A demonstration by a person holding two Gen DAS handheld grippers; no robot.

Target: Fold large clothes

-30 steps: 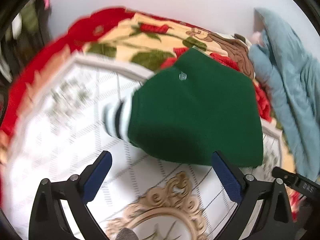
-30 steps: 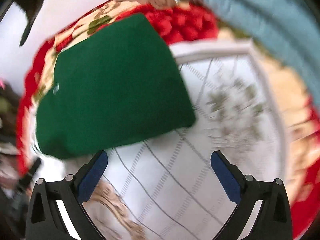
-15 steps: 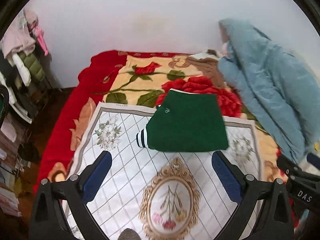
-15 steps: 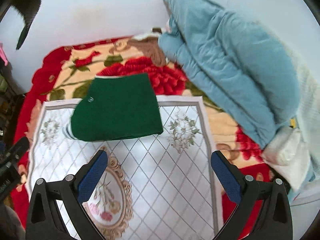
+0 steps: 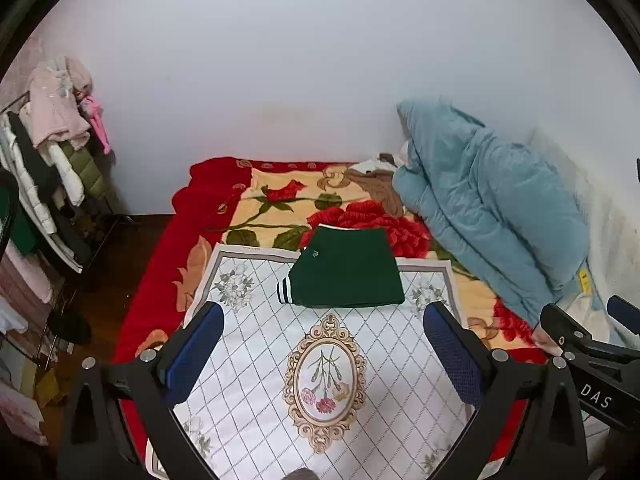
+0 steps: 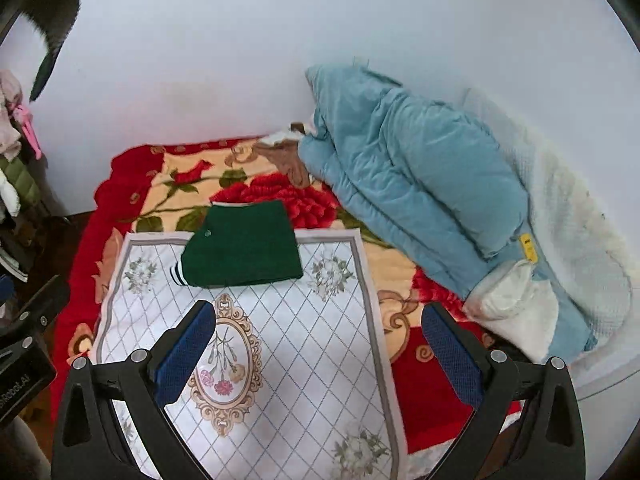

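**Both Grippers Spread, Folded Garment Lying Ahead**

Up close, the left gripper (image 5: 323, 344) has its blue-padded fingers (image 5: 196, 352) spread wide with nothing between them, and the right gripper (image 6: 318, 342) likewise has its fingers (image 6: 448, 354) released and bare. Both hang above a white cloth (image 5: 248, 376) printed with a diamond grid and an oval floral medallion, which fills the gap between each pair of fingers.

Just beyond the fingertips, well apart from them, the green garment (image 5: 347, 276) lies folded into a compact rectangle at the far edge of the white cloth, part of it reaching onto the red rose blanket (image 5: 280, 200) beyond. A striped black-and-white cuff pokes out of its left side. In the right wrist view the garment (image 6: 242, 256) sits ahead and toward the left finger.

Farther out, to the right of the fingers, a light blue quilt (image 5: 488, 216) is heaped against the wall, with a white knitted cover (image 6: 576, 240) beside it. Far off to the left of the left gripper's fingers, a rack of hanging clothes (image 5: 52, 144) stands by the bed. The right gripper's black frame edges into the left wrist view at the lower right.
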